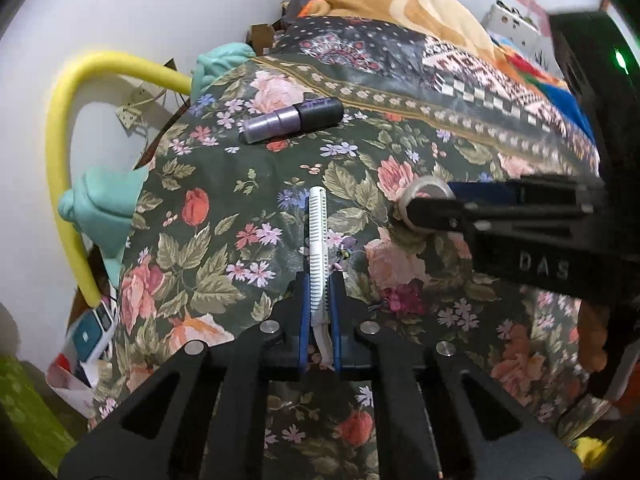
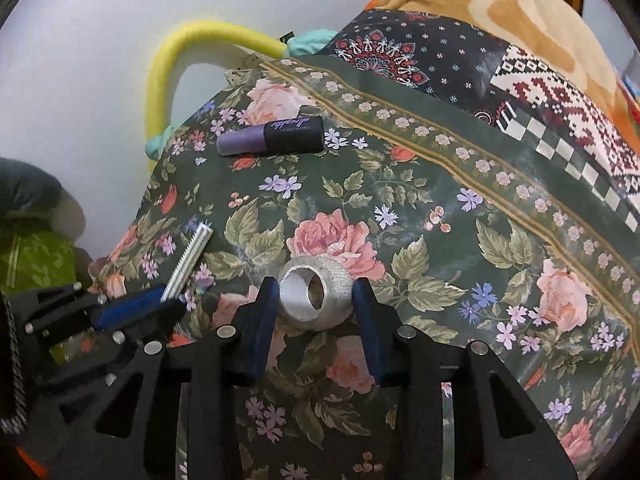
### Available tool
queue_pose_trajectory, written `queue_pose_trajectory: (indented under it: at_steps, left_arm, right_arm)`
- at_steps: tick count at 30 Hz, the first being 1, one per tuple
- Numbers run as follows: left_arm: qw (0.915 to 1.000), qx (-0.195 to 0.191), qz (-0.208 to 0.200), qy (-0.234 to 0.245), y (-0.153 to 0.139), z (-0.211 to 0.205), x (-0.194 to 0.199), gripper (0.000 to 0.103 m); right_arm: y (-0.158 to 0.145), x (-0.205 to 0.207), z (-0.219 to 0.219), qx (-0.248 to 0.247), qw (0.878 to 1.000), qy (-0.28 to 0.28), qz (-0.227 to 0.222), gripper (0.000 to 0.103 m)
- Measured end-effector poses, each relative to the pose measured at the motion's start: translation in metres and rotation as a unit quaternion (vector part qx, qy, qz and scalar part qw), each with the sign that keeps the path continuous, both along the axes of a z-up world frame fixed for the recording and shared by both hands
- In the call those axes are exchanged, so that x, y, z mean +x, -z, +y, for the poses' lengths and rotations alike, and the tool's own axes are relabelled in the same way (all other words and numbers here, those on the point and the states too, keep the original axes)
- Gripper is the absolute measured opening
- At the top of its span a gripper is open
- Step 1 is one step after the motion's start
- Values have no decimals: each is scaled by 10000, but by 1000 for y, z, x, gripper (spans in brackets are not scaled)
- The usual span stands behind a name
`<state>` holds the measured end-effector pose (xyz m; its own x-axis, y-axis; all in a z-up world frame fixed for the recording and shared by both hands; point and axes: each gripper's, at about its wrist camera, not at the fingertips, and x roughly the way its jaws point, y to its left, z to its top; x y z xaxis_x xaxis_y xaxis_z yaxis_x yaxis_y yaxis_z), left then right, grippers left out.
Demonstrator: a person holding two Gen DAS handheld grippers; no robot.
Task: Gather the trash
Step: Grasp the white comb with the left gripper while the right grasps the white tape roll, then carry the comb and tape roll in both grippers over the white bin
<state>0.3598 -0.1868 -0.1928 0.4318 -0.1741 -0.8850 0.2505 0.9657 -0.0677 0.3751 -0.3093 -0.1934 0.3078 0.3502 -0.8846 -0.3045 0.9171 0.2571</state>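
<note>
My left gripper (image 1: 319,280) is shut on a white ribbed plastic strip (image 1: 317,236) that points forward over the floral bedsheet (image 1: 224,216); it also shows in the right wrist view (image 2: 188,260). My right gripper (image 2: 314,290) has its blue pads on both sides of a silver tape roll (image 2: 316,294), touching it, with the roll resting on the sheet. The roll shows in the left wrist view (image 1: 426,200) between the right gripper's fingers. A purple and black tube (image 1: 294,119) lies further back on the sheet, also seen from the right wrist (image 2: 272,136).
A yellow foam tube (image 1: 64,152) arcs against the white wall at left. Teal cloth (image 1: 100,208) hangs beside the bed edge. Patterned blankets (image 1: 400,40) are piled at the back. Clutter lies on the floor at lower left (image 1: 88,336).
</note>
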Motion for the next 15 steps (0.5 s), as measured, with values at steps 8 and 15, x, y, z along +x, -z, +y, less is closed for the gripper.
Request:
queue_pose_trajectory:
  at_steps: [8,15]
  left_arm:
    - [9997,-161,-128,-103,-24,7,-21,8]
    - [9992,-82,-360,-168,-52,13,-51,8]
  right_arm:
    - [-10,-21,3,-80,9999,-107,-62,8]
    - [-33,-47,-2,-10,9997,-92,-221,7]
